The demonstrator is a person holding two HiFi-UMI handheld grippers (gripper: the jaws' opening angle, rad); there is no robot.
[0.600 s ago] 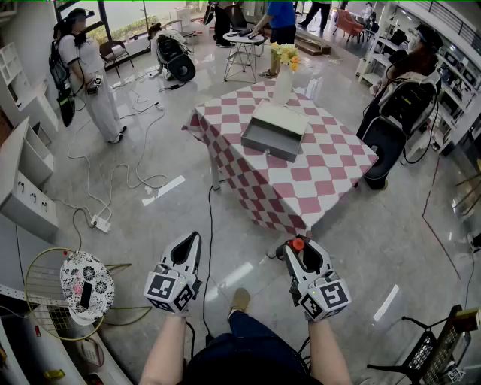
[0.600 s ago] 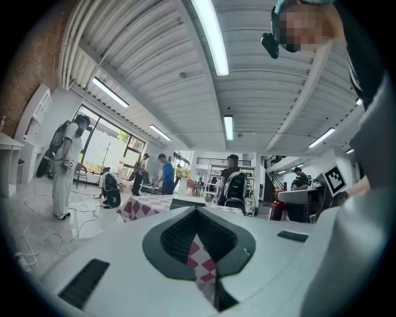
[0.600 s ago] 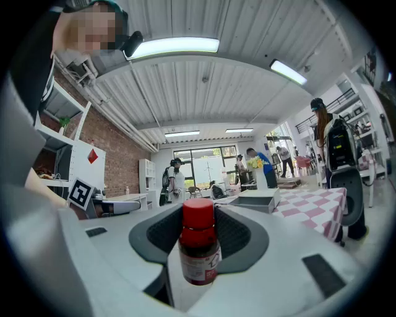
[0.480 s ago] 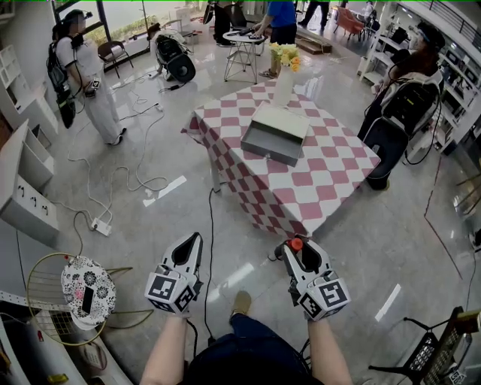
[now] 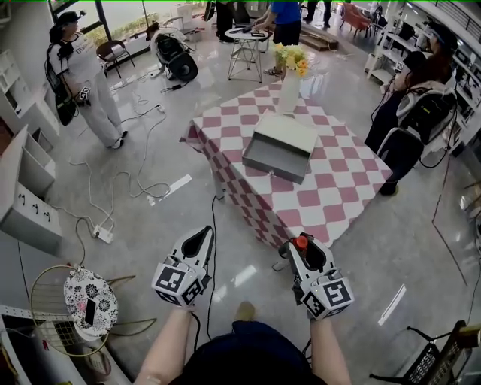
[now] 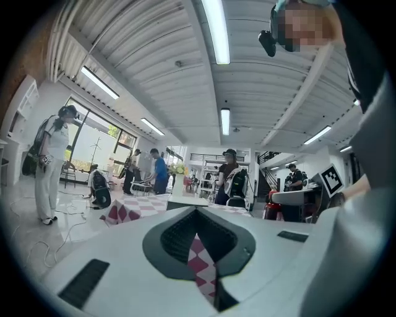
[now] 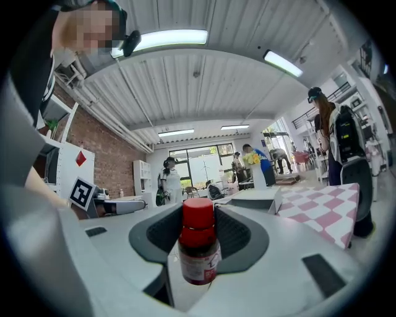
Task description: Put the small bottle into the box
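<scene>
While right gripper (image 5: 301,247) points level, jaws clamp small dark bottle with red cap (image 7: 199,246), upright between pads. Left gripper (image 5: 200,236) just beside it, jaws together, empty. Grey rectangular open box (image 5: 279,150) on red-and-white checkered table (image 5: 331,192), well ahead of both grippers.

Bright, even daylight from the windows (image 5: 124,15) at the head view's upper left mixes with ceiling strip lights (image 6: 215,31), which burn white in both gripper views. The glossy floor (image 5: 376,248) carries pale reflections and soft shadows. Fisheye bending darkens the gripper views' corners.
</scene>
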